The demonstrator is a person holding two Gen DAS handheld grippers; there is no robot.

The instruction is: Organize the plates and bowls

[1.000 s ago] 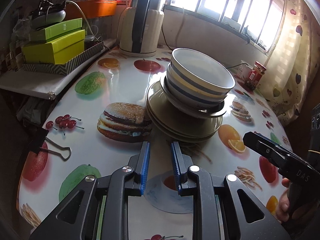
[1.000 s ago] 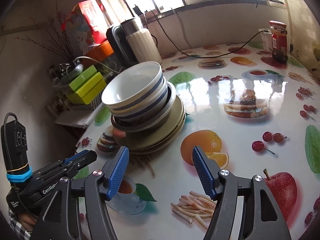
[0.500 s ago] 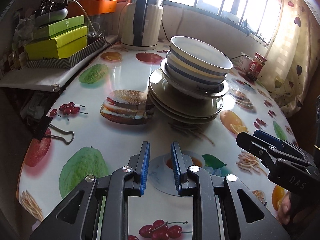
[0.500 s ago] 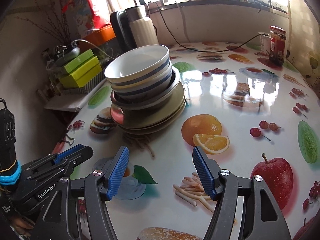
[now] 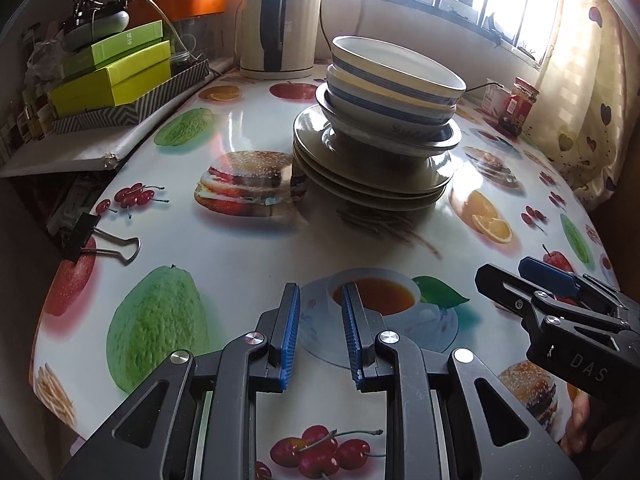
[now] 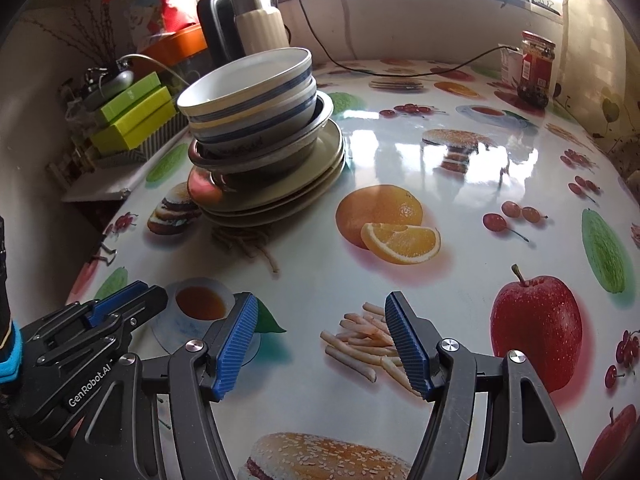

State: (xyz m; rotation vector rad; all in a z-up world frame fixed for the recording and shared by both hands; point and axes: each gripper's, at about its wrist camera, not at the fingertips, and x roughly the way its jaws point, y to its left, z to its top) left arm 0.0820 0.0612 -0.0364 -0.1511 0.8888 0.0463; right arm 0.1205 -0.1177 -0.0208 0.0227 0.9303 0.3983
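Dishes all in one stack near the table's far-left side: blue-striped bowls (image 5: 394, 80) nested on top, top one looks empty, sitting in a metal bowl (image 5: 400, 138), which sits on a pile of greenish plates (image 5: 372, 184). The bowl part leans a bit off-centre on the plates. Left gripper (image 5: 320, 328) low over the table, pads narrowly apart, nothing between them, aimed at the stack but well short of it. Right gripper (image 6: 320, 340) spread wide, holding nothing, just beside the left one. Table (image 6: 460, 184) has a glossy cloth printed with fruit, burgers, fries and teacups; strong window glare on it. A black binder clip (image 5: 86, 236) sits at its left edge. Behind the stack: cream electric kettle (image 5: 278, 20) with cord, red-lidded jar (image 6: 536, 68) far right by the curtain. Side shelf on the left has stacked green boxes (image 5: 116, 72) in a striped tray, orange container (image 5: 180, 0) behind them.
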